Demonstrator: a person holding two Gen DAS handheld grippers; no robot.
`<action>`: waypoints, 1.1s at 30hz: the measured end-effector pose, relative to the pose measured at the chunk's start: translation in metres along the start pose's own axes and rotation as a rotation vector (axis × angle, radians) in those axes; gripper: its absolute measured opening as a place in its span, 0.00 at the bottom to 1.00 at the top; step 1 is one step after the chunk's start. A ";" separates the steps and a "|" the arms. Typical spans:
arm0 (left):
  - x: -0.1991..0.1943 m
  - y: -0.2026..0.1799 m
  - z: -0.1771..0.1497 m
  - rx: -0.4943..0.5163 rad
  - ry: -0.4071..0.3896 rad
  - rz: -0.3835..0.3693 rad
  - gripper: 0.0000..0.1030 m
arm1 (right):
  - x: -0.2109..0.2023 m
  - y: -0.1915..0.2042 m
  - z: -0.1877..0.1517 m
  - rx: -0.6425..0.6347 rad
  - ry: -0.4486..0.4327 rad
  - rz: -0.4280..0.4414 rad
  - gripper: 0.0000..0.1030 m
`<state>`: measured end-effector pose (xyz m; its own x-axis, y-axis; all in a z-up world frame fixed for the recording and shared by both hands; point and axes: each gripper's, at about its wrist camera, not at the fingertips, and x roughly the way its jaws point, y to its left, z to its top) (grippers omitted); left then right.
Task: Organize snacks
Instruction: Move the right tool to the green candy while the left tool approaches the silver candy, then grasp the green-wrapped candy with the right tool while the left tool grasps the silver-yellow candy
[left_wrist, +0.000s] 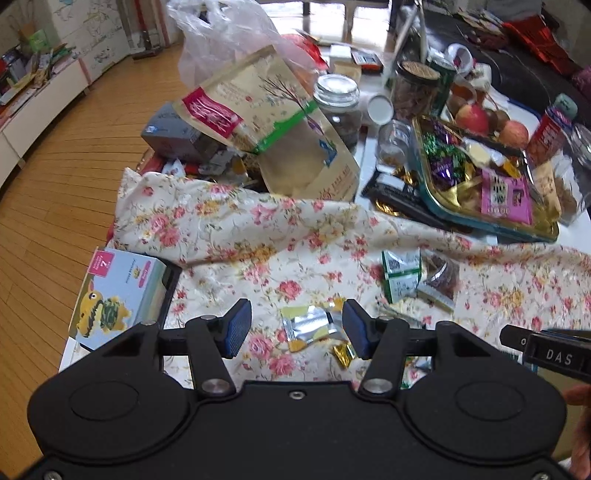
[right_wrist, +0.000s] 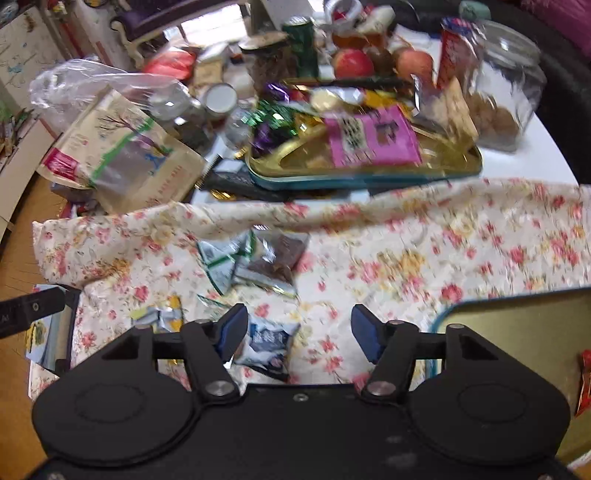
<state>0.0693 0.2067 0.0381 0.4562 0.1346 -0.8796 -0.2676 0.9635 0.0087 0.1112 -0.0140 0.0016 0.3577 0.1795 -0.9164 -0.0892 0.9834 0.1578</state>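
Observation:
My left gripper (left_wrist: 297, 328) is open, low over the floral cloth (left_wrist: 258, 236), with a silver and yellow snack packet (left_wrist: 310, 326) lying between its fingers. Green-white packets (left_wrist: 400, 273) and a brown snack pack (left_wrist: 441, 275) lie further ahead. My right gripper (right_wrist: 299, 332) is open and empty above the cloth (right_wrist: 406, 251). A dark blue snack packet (right_wrist: 267, 341) lies by its left finger. The same green-white packets (right_wrist: 219, 266) and brown pack (right_wrist: 277, 258) lie ahead of it. A gold tin tray (right_wrist: 535, 332) with a red packet (right_wrist: 583, 380) is at its right.
A second gold tray (left_wrist: 476, 218) full of sweets and a pink packet sits behind the cloth. Large paper pouches (left_wrist: 273, 122), glass jars (left_wrist: 338, 99), apples (left_wrist: 474, 116) and a plastic bag crowd the back. A yellow cartoon box (left_wrist: 118, 295) stands at the left edge.

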 end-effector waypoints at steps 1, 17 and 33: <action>0.000 -0.003 -0.001 0.022 0.001 0.001 0.58 | 0.005 -0.006 -0.001 0.023 0.027 -0.003 0.58; 0.010 0.002 -0.004 0.030 0.055 -0.054 0.58 | 0.050 -0.034 -0.009 0.084 0.138 -0.072 0.50; 0.028 0.010 -0.007 0.040 0.088 -0.070 0.58 | 0.081 -0.033 -0.019 0.089 0.224 -0.121 0.40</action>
<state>0.0734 0.2182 0.0104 0.3955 0.0474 -0.9172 -0.2028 0.9785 -0.0369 0.1253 -0.0327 -0.0850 0.1457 0.0606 -0.9875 0.0272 0.9975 0.0652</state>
